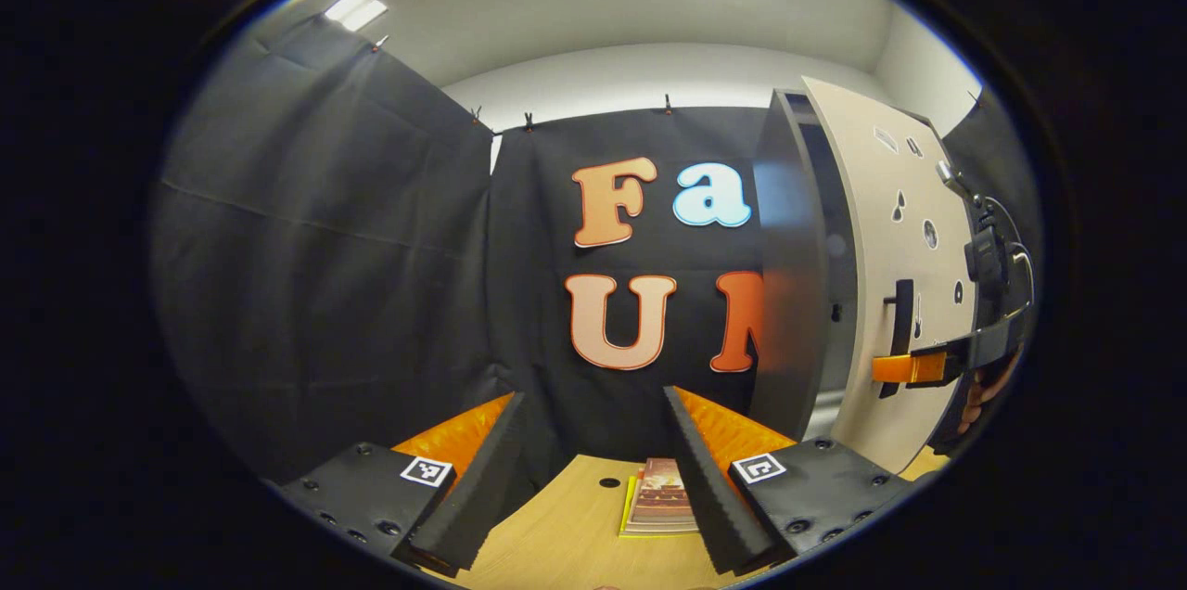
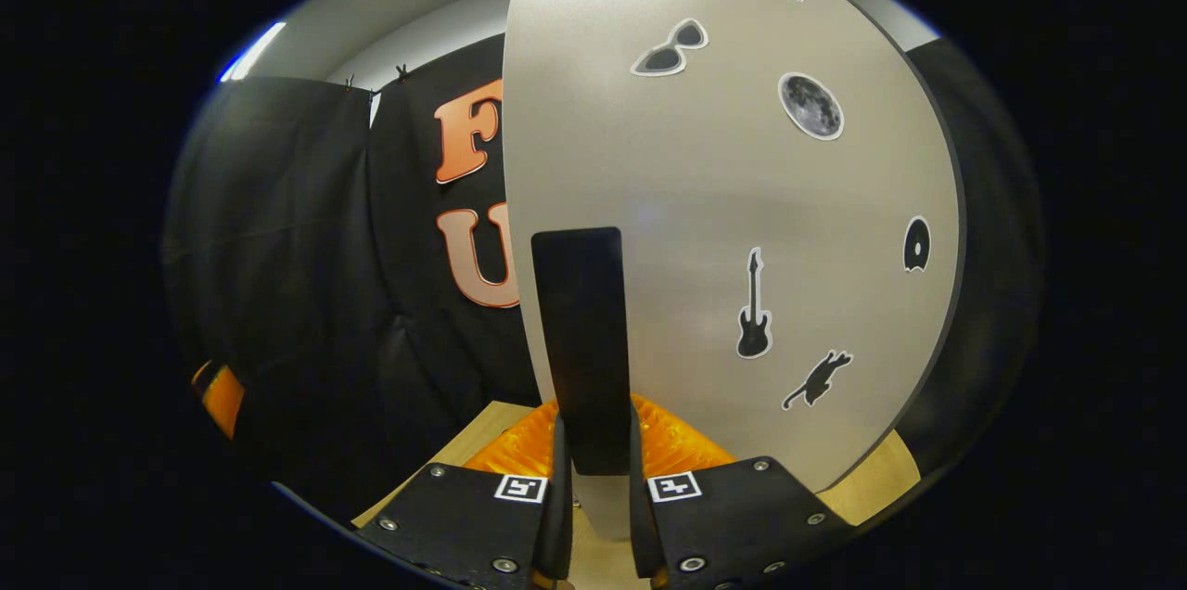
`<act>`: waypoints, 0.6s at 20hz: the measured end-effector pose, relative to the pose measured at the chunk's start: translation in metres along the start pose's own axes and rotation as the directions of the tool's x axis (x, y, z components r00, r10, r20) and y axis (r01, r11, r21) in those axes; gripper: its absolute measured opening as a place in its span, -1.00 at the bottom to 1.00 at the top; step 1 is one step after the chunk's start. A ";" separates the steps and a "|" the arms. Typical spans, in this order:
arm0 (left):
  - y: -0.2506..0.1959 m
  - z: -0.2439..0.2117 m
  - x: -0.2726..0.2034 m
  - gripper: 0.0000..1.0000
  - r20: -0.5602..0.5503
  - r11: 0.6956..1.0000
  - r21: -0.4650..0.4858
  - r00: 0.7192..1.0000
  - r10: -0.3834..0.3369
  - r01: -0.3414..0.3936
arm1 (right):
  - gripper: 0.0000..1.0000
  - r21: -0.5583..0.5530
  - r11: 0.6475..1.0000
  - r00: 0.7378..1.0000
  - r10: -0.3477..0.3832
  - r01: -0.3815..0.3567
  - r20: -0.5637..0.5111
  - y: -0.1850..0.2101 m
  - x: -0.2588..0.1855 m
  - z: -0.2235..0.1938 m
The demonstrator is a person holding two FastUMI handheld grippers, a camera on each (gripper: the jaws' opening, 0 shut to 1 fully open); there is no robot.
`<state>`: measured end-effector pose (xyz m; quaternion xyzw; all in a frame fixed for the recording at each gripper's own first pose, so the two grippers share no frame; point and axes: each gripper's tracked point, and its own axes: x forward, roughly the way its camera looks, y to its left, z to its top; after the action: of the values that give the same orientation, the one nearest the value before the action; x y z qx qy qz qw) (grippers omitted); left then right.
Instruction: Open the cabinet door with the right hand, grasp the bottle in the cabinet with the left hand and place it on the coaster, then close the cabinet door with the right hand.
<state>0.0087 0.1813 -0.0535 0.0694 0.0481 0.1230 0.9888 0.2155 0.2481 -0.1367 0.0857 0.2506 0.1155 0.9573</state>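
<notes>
Right gripper sits nearest in the right gripper view, both fingers pressed onto the dark vertical handle of the cabinet door, so it is clamped on the handle. Door carries stickers: sunglasses, moon, guitar, cat. In the left gripper view the door stands swung partway out from the dark cabinet body, with a gap at the opening edge, so step one looks underway or nearly done; how wide it needs to go is a judgement call. Same view catches the right gripper at the handle, with a hand behind it. Left gripper hangs over the wooden table, fingers spread wide, nothing between them. A flat reddish patterned square, probably the coaster, lies on the table just ahead of those fingers, partly behind one finger. Bottle: cabinet interior is too dark and narrow to make it out, presumably inside. Left to do: finish opening, reach in with left, grasp bottle, set it on coaster, shut door with right.
</notes>
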 end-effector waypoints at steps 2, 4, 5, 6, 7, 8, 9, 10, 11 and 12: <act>-0.015 -0.001 -0.002 0.86 -0.008 1.000 0.005 1.000 -0.016 0.016 | -0.49 0.007 1.000 1.000 0.018 -0.018 0.002 -0.003 -0.025 -0.003; -0.029 -0.001 -0.004 0.88 -0.014 0.999 0.008 0.999 -0.032 0.032 | -0.50 -0.009 1.000 1.000 0.030 -0.030 0.009 -0.010 -0.054 -0.010; -0.038 -0.002 -0.004 0.88 -0.020 0.999 0.008 0.999 -0.044 0.044 | -0.50 -0.009 0.999 0.999 0.037 -0.037 0.005 -0.013 -0.064 -0.012; -0.048 -0.004 -0.004 0.88 -0.032 0.998 0.007 0.998 -0.059 0.059 | -0.50 -0.004 0.999 0.999 0.048 -0.048 0.002 -0.015 -0.072 -0.014; -0.059 -0.008 -0.006 0.86 -0.044 0.997 0.008 0.996 -0.072 0.073 | -0.50 0.005 0.998 0.998 0.061 -0.061 -0.002 -0.015 -0.080 -0.015; -0.068 -0.009 -0.008 0.86 -0.053 0.996 0.012 0.995 -0.083 0.084 | -0.50 0.012 0.997 0.997 0.074 -0.074 -0.004 -0.017 -0.088 -0.017; -0.076 -0.007 -0.012 0.86 -0.056 0.996 0.018 0.994 -0.091 0.092 | -0.50 0.013 0.996 0.996 0.084 -0.083 -0.003 -0.021 -0.095 -0.017; -0.086 -0.003 -0.015 0.88 -0.055 0.994 0.026 0.993 -0.104 0.105 | -0.49 0.010 0.996 0.996 0.089 -0.089 0.000 -0.024 -0.103 -0.017; -0.096 -0.001 -0.017 0.86 -0.052 0.992 0.033 0.992 -0.118 0.120 | -0.50 0.010 0.996 0.996 0.093 -0.093 0.002 -0.027 -0.109 -0.017; -0.106 0.004 -0.019 0.86 -0.048 0.990 0.041 0.990 -0.130 0.132 | -0.50 0.011 0.995 0.995 0.100 -0.100 0.004 -0.029 -0.112 -0.017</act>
<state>0.0158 0.0740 -0.0638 0.0852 0.0775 0.0581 0.9916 0.1174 0.1930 -0.1060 0.1039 0.2452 0.1616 0.9502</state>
